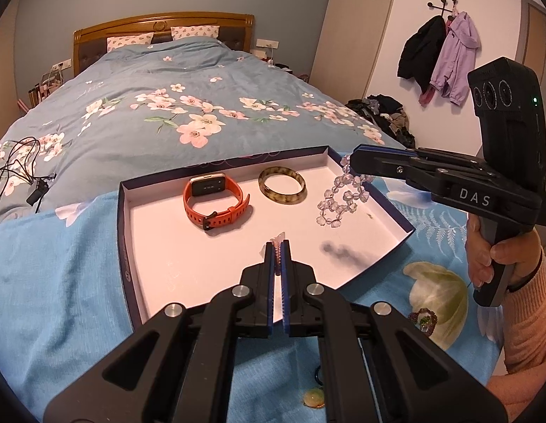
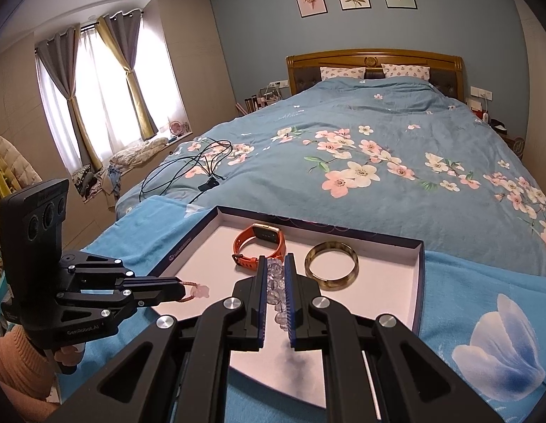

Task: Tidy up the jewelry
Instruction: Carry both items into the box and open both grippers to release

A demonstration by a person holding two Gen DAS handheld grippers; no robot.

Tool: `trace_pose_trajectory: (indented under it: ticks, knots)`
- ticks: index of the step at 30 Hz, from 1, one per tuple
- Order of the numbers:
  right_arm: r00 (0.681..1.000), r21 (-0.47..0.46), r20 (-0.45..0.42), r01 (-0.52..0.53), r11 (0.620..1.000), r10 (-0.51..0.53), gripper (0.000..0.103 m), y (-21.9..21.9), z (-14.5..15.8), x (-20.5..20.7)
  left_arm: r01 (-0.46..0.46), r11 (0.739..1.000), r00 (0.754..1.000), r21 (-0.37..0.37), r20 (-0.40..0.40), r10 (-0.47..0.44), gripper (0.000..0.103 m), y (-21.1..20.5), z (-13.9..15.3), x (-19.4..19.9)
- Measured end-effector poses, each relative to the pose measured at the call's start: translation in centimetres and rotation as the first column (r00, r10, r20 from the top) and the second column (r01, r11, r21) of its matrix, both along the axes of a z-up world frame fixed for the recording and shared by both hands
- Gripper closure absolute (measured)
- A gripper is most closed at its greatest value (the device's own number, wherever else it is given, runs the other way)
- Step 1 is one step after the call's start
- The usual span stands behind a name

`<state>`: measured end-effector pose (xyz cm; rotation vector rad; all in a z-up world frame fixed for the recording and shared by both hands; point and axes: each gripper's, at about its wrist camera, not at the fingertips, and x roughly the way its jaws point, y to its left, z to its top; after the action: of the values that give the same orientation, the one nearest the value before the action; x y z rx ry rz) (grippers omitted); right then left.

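A shallow white tray with dark blue walls (image 1: 126, 211) (image 2: 419, 282) lies on the blue bed cover. In it lie an orange watch (image 1: 216, 201) (image 2: 262, 243) and an amber bangle (image 1: 282, 185) (image 2: 331, 264). My left gripper (image 1: 278, 246) (image 2: 184, 290) is shut on a pink cord bracelet with a flower charm (image 1: 277, 252) (image 2: 201, 292), above the tray's near part. My right gripper (image 2: 274, 264) (image 1: 354, 160) is shut on a clear crystal bead bracelet (image 1: 341, 199) (image 2: 276, 289), which hangs over the tray's right side.
On the cover right of the tray lie a purple and green jewelled piece (image 1: 424, 319) and a small pale pendant (image 1: 313, 397). Black cables (image 1: 22, 172) (image 2: 199, 165) lie on the floral duvet to the left. Coats (image 1: 442, 60) hang on the right wall.
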<state>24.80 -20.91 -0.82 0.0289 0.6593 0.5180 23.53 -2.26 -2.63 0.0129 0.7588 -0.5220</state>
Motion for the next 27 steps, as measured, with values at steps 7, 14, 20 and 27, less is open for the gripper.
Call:
trace_pose_trajectory:
  ticks: [7,14,20,27]
  knots:
    - [1.0,0.016,-0.018,0.007,1.0,-0.007,0.095,0.2,-0.4,1.0,-0.016,1.0,1.0,0.007,-0.007,0.016,0.1,0.2,-0.6,0.8]
    - [0.999,0.04,-0.043,0.02,0.999,-0.018,0.095,0.2,-1.0,2.3,-0.029,0.999,0.999,0.017,-0.022,0.03,0.1,0.2,-1.2,2.0]
    - [0.997,0.074,-0.074,0.029,0.997,-0.024,0.095,0.2,-1.9,3.4,-0.038,0.999,0.999,0.028,-0.032,0.039,0.1,0.0,-1.7,2.7]
    - [0.995,0.089,-0.094,0.039,0.995,-0.031,0.095,0.2,-2.7,4.2,-0.051,0.998,0.998,0.04,-0.04,0.052,0.1,0.0,-2.2,3.8]
